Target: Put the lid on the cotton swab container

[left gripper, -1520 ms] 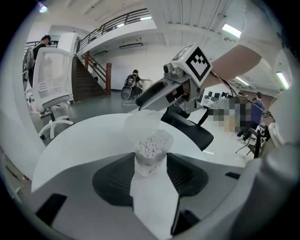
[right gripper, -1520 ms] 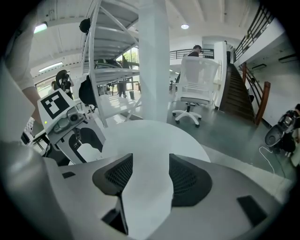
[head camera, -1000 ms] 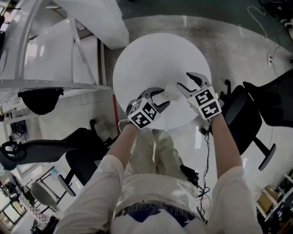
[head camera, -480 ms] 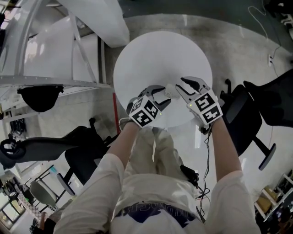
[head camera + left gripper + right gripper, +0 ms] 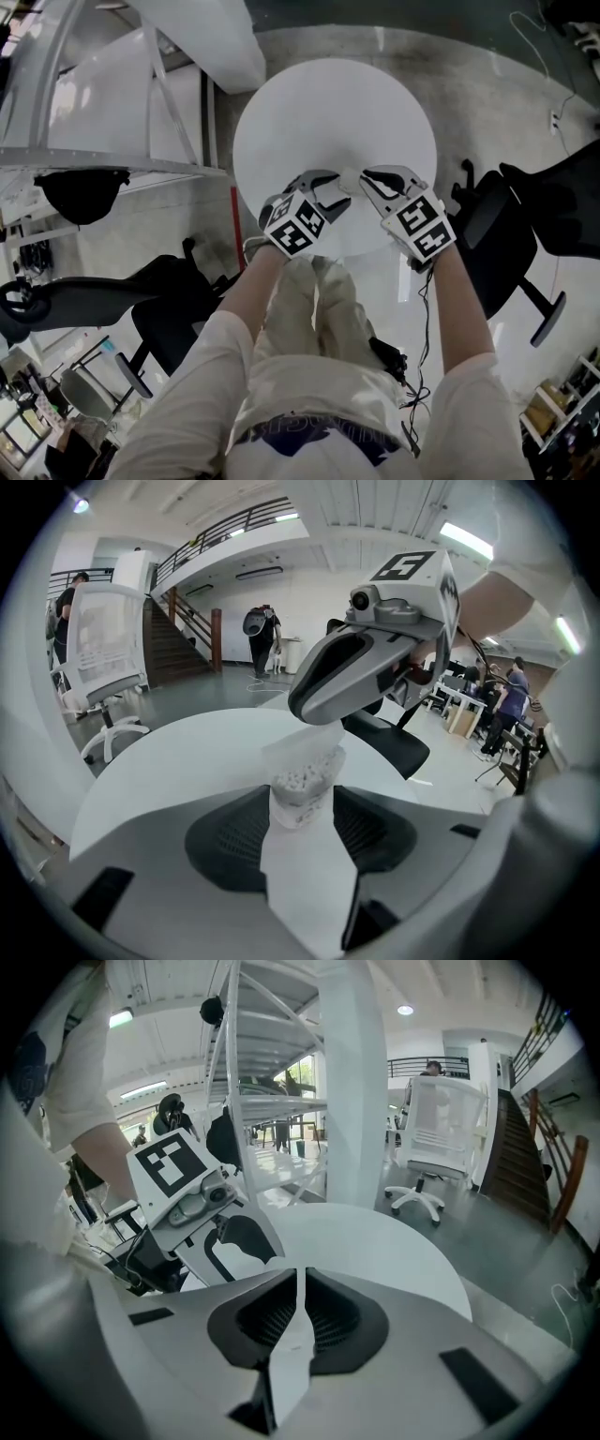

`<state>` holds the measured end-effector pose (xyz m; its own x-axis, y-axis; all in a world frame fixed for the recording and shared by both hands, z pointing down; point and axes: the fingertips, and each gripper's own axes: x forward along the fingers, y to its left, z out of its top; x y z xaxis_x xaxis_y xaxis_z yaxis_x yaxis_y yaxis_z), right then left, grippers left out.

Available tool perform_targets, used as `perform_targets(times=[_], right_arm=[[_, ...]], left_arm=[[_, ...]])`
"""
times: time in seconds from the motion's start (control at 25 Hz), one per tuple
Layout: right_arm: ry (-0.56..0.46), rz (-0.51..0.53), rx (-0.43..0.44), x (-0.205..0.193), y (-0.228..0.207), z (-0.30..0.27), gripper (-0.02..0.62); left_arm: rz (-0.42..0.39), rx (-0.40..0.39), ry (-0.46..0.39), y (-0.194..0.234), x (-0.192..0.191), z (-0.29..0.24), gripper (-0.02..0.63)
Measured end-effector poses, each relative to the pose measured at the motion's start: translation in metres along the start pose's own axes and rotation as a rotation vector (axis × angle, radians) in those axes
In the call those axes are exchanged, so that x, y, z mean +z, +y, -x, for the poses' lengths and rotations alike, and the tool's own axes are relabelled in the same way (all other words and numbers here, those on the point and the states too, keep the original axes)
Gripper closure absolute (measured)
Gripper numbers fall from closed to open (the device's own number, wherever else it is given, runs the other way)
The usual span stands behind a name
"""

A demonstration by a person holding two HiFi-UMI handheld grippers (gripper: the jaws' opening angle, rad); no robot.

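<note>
A round white table (image 5: 328, 103) stands among office chairs. Over its near edge the left gripper (image 5: 334, 193) clamps the cotton swab container (image 5: 302, 789) upright between its pads. The right gripper (image 5: 367, 180) is closing, jaws almost together on a thin white edge, apparently the lid (image 5: 302, 745), which rests on the container's mouth.

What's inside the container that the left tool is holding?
White cotton swab heads fill the clear container, seen through its wall. Their stems and the container's bottom cannot be seen, covered between the left tool's pads.
</note>
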<state>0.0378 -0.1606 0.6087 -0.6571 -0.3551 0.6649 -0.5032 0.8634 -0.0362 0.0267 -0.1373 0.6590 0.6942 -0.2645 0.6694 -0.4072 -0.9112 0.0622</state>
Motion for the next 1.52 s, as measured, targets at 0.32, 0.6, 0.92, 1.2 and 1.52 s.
perform_targets(times=[0.32, 0.6, 0.92, 1.2, 1.52], right_arm=[[0.025, 0.018, 0.021, -0.005, 0.007, -0.001, 0.558], [0.038, 0.03, 0.027, -0.007, 0.01, -0.001, 0.558], [0.05, 0.031, 0.031, -0.01, 0.014, -0.002, 0.566], [0.033, 0.008, 0.021, -0.009, 0.01, -0.002, 0.565], [0.033, 0.045, -0.016, -0.008, 0.01, -0.002, 0.566]], left_arm=[[0.004, 0.002, -0.006, 0.001, 0.006, -0.001, 0.414], [-0.004, 0.004, -0.006, 0.003, 0.009, -0.001, 0.414], [-0.009, 0.003, -0.005, 0.004, 0.012, 0.001, 0.414], [-0.005, 0.006, -0.005, 0.006, 0.013, 0.001, 0.414], [-0.01, 0.004, -0.002, 0.007, 0.014, 0.001, 0.414]])
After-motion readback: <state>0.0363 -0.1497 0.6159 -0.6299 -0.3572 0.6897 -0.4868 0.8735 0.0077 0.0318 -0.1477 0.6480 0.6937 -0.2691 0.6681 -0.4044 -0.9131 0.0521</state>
